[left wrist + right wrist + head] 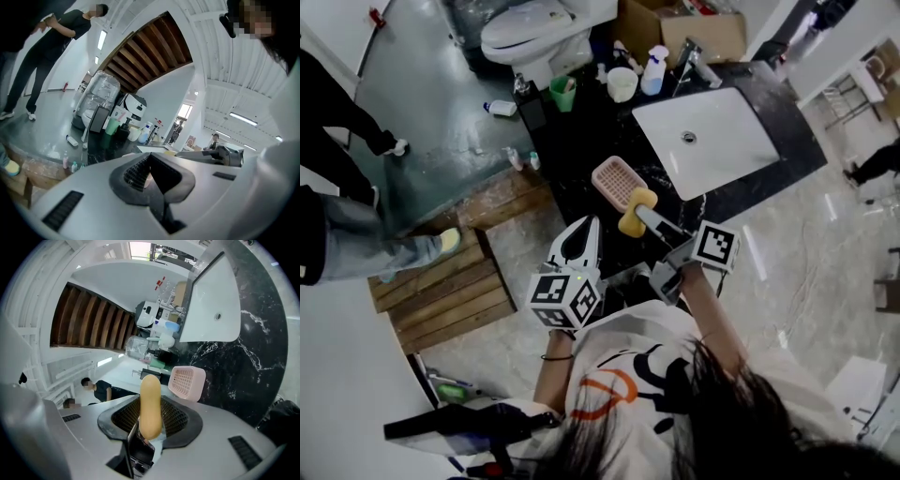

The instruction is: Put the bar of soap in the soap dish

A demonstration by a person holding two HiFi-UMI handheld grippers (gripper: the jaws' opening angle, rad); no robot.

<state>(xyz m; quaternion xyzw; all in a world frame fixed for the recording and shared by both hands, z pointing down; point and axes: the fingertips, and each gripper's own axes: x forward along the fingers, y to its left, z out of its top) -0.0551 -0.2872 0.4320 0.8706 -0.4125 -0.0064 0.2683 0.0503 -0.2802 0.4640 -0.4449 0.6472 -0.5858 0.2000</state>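
The right gripper [648, 217] is clamped on the yellow bar of soap [634, 216], held at 5 o'clock of the pink soap dish [613, 179] on the black table [578, 141]. The left gripper [588, 229], jaws together and empty, hangs at the dish's 7 o'clock.

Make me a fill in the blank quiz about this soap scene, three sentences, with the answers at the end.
1. The gripper clamped on the yellow bar of soap is the person's ____ one.
2. The soap dish is ____ in colour.
3. The soap dish stands on the black counter, beside a white ____.
Missing words: right; pink; sink.
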